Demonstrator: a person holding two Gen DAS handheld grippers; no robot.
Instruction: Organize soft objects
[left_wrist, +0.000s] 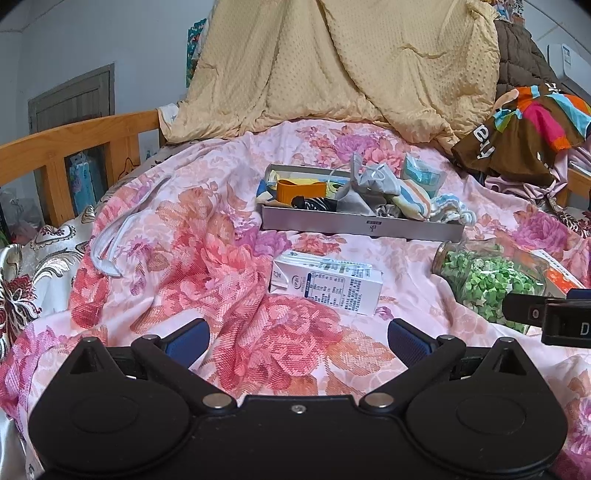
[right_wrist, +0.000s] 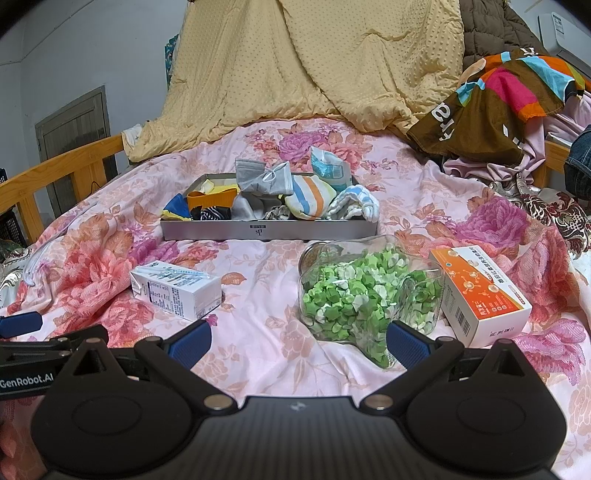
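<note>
A grey tray (left_wrist: 360, 223) (right_wrist: 269, 231) sits on the floral bedspread, filled with soft items: a grey face mask (right_wrist: 264, 179), a striped sock (right_wrist: 308, 199), an orange band (left_wrist: 301, 190), a black patterned cloth (left_wrist: 314, 203). A white face mask (left_wrist: 110, 245) lies loose on the bedspread at the left, outside the tray. My left gripper (left_wrist: 298, 341) hovers open over the bedspread in front of a milk carton (left_wrist: 327, 282). My right gripper (right_wrist: 298, 341) is open too, its right finger (right_wrist: 406, 341) close to a glass jar of green paper stars (right_wrist: 365, 295).
A milk carton (right_wrist: 177, 288) and an orange-white box (right_wrist: 480, 295) lie near the jar. A yellow blanket (left_wrist: 332, 66) and a colourful garment (right_wrist: 498, 99) pile up at the back. A wooden bed rail (left_wrist: 74, 140) runs along the left.
</note>
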